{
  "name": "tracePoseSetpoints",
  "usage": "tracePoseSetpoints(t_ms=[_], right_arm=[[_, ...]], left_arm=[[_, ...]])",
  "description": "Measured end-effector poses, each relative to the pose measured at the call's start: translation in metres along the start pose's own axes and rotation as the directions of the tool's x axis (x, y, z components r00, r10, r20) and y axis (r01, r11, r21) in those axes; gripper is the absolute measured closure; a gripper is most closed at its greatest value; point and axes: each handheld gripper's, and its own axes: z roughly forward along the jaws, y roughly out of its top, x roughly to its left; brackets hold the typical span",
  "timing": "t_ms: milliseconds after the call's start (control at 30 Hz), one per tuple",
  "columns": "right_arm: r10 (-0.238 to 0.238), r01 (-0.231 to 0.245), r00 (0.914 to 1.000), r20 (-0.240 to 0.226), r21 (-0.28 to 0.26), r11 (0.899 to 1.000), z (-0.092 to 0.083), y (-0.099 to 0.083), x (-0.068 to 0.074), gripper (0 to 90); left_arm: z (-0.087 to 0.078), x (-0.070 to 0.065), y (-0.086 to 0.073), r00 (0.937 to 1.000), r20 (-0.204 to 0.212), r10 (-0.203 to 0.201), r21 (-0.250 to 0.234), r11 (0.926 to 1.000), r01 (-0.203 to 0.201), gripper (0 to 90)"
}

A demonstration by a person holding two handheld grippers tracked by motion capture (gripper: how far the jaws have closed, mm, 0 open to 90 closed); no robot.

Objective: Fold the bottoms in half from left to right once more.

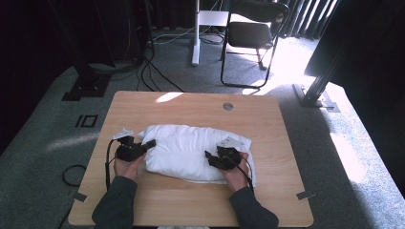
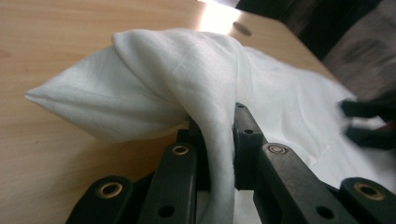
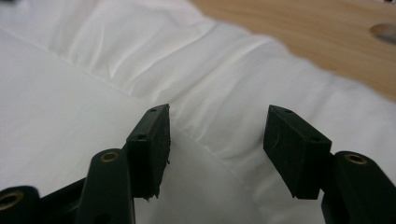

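We find the white pillow (image 1: 193, 152) lying on the wooden surface (image 1: 267, 129), between both grippers. The left gripper (image 2: 219, 140) has its fingers (image 2: 180, 163) pinching a fold of fabric at the pillow's corner, which stands just beyond them. The right gripper (image 3: 215, 149) hovers over the pillow with its fingers (image 3: 152, 144) spread apart, nothing clamped between them.

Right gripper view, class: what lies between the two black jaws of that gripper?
Nothing is held there. The right gripper stands open with a bare gap, and the white pillow lies behind it; the right gripper view shows this.
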Motion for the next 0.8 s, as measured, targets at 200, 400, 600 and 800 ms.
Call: tracePoseSetpoints(t_ms=[200,400,600,800], right_arm=[[-0.004,0.004,1.0,-0.004,0.085,0.996,0.04,-0.011,0.013,40.0],[-0.011,0.015,0.9993,-0.036,0.093,0.996,0.06,-0.001,0.035,42.8],[0.009,0.012,0.9838,-0.179,0.115,0.993,0.075,0.015,0.059,42.5],[-0.055,0.051,0.9893,-0.135,-0.029,0.998,0.01,0.015,0.025,34.7]], left_arm=[[-0.011,-0.02,0.024,0.9967,0.061,0.053,-0.069,0.9964,-0.049,83.2],[-0.011,-0.059,0.052,0.9792,0.131,0.155,-0.113,0.9836,-0.141,83.3],[0.005,-0.082,0.058,0.9646,0.118,0.236,-0.095,0.9697,-0.225,83.3],[0.006,-0.082,0.056,0.9618,0.104,0.253,-0.079,0.966,-0.246,83.2]])
